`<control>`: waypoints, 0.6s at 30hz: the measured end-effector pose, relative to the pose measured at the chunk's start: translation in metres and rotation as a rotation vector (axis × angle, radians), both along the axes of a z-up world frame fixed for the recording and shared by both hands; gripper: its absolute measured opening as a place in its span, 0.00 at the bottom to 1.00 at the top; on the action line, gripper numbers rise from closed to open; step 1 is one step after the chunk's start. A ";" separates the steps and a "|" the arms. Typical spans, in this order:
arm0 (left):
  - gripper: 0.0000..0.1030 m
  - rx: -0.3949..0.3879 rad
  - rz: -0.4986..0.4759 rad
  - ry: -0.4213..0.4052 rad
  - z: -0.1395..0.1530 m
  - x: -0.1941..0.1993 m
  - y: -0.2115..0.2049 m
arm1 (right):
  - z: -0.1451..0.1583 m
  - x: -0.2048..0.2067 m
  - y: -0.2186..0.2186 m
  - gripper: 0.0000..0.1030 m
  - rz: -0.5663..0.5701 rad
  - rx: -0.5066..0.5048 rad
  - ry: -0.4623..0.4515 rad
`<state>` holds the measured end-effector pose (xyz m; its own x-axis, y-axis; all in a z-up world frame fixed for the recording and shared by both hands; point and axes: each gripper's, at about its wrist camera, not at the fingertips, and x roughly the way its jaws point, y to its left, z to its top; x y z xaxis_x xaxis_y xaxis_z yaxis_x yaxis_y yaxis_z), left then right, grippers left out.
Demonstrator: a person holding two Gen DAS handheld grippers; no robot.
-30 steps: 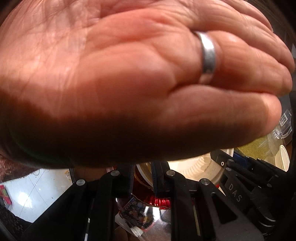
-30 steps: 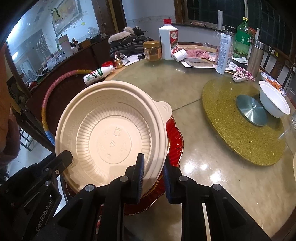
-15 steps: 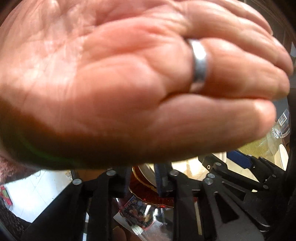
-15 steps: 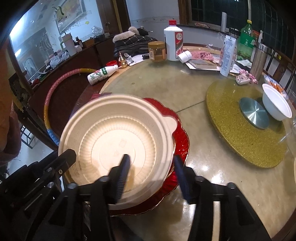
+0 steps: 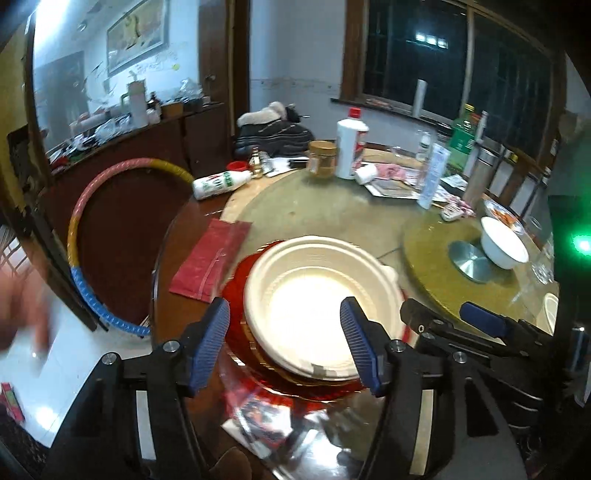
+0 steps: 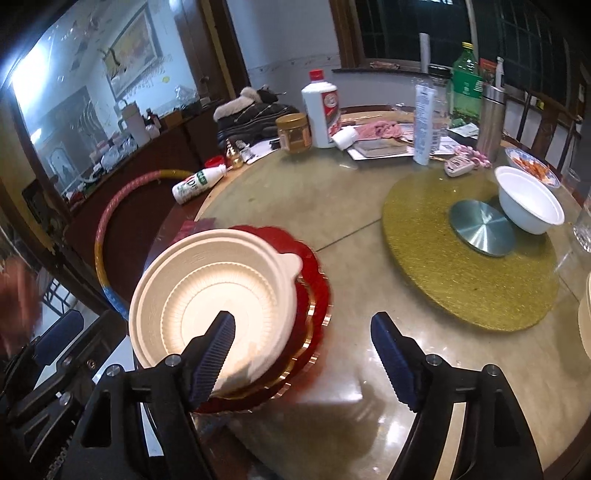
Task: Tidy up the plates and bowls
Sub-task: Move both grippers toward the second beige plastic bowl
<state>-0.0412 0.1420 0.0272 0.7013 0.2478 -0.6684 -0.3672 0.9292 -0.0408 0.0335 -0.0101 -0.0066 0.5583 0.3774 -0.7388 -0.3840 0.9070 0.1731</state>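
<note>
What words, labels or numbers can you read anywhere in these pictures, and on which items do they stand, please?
None reads whole.
White bottle lying on its side: green lettering, blurred.
White bottle with red cap: red label, too small.
Green bottle: label illegible.
Tall white packet: print too small.
Papers: unreadable.

Dark window [image 5: 454, 55] sitting behind round table [image 5: 332, 206]; framed picture [image 5: 135, 35] hanging on white wall [image 5: 295, 44]; cluttered sideboard [image 5: 147, 129] standing off table's left edge.
</note>
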 end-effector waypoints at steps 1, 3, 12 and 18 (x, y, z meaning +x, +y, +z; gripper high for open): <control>0.60 0.002 -0.018 0.002 0.001 0.003 -0.008 | 0.000 0.001 -0.005 0.76 -0.007 0.003 0.001; 0.60 -0.004 -0.044 0.009 0.004 0.009 -0.018 | 0.000 0.001 -0.022 0.80 -0.025 0.001 0.000; 0.65 -0.022 -0.238 0.052 -0.005 0.045 -0.101 | -0.004 0.012 -0.133 0.84 -0.222 0.001 0.021; 0.65 -0.060 -0.316 0.090 -0.012 0.061 -0.141 | -0.009 0.012 -0.179 0.84 -0.291 0.000 0.034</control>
<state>0.0196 0.0009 0.0157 0.6744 -0.0137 -0.7383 -0.0663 0.9947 -0.0789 0.0454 -0.1889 -0.0154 0.6178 0.2047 -0.7592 -0.1014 0.9782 0.1813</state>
